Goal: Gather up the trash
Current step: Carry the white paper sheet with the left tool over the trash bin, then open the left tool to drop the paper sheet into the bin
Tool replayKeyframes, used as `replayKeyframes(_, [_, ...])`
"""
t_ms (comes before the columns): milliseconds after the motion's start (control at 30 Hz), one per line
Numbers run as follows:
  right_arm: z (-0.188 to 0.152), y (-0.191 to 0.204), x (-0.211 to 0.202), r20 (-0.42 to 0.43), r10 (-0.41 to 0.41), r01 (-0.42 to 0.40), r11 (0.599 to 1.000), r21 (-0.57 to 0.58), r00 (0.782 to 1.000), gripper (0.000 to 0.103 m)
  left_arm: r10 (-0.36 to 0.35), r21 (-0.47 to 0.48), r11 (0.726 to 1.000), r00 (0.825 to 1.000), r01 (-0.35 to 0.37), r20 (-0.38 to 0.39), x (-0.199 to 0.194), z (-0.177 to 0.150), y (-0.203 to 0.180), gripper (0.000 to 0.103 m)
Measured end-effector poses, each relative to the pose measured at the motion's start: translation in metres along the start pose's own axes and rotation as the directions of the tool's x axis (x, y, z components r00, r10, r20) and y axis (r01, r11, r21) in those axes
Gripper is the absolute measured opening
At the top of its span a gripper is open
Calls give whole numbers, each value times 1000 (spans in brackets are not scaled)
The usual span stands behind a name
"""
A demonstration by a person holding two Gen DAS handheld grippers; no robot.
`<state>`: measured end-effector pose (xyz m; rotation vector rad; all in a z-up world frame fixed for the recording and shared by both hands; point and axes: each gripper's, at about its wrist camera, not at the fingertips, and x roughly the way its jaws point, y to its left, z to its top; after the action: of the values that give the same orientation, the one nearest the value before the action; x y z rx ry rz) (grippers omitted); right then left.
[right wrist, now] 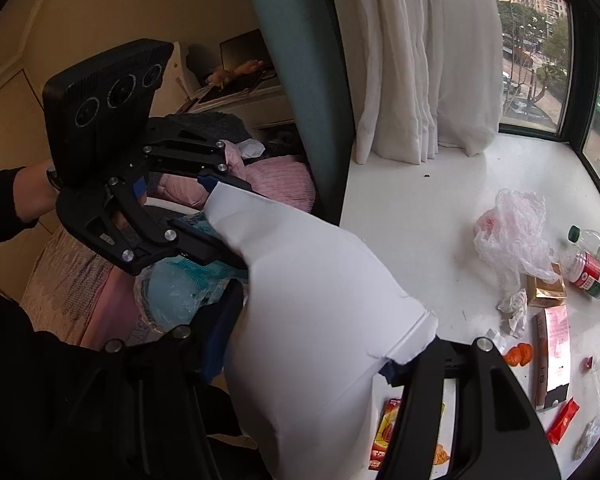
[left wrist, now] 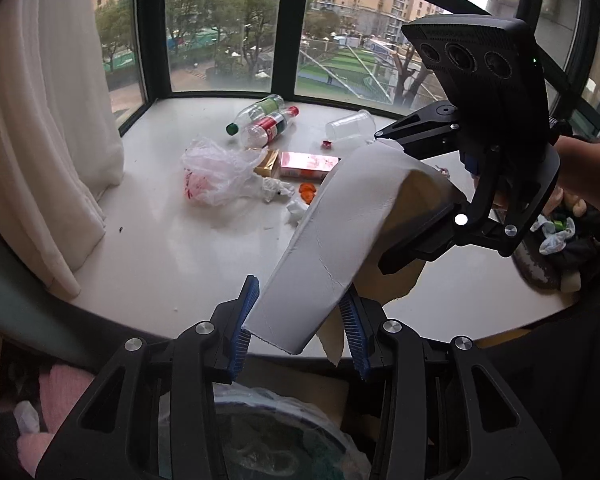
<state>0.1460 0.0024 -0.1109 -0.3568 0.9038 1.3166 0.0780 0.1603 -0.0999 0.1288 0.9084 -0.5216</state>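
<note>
left tool point(left wrist: 300, 328) – angled down | right tool point(left wrist: 416, 196) – both clamp paper bag point(left wrist: 340, 216)

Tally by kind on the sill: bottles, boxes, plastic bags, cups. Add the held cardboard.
Bottles: 2 (green cap, red cap)
Boxes: 2 (pink, gold)
Plastic bag: 1
Clear cup: 1
Cardboard sheet, held: 1
Total: 7

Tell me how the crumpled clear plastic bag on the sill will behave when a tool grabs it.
The plastic bag looks thin and wrinkled, so it will probably collapse and hang floppy. It seems light, likely lifting easily but sliding if pushed across the glossy sill. Something pink shows inside, so the contents may shift or drop out.
</note>
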Motion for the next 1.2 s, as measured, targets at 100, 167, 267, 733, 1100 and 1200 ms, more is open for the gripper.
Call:
replayKeyframes(100, [15,21,30,-27,52,-53,997,-50,998,56,45,-56,997,999,-45,-5,-22,-33,14,38])
replayKeyframes(167, [24,36,48,-44,81,-85,994,-76,996,56,75,-95,993,997,-76,-12,-35,-52,22,38])
replayKeyframes(267, [34,58,76,-73,125,-132,985,-112,990,56,120,-149,981,992,-122,-25,-53,-81,31,38])
replayKeyframes(733, [49,135,180,-254,200,-266,930,-255,946,56,213,-337,909,968,-245,-130,-83,-187,56,38])
replayKeyframes(1100, [36,134,222,-352,199,-297,921,-251,915,58,178,-367,898,964,-242,-199,-58,-222,69,38])
replayKeyframes(1200, [36,130,226,-357,174,-280,920,-273,918,63,186,-344,905,960,-251,-211,-54,-222,68,39])
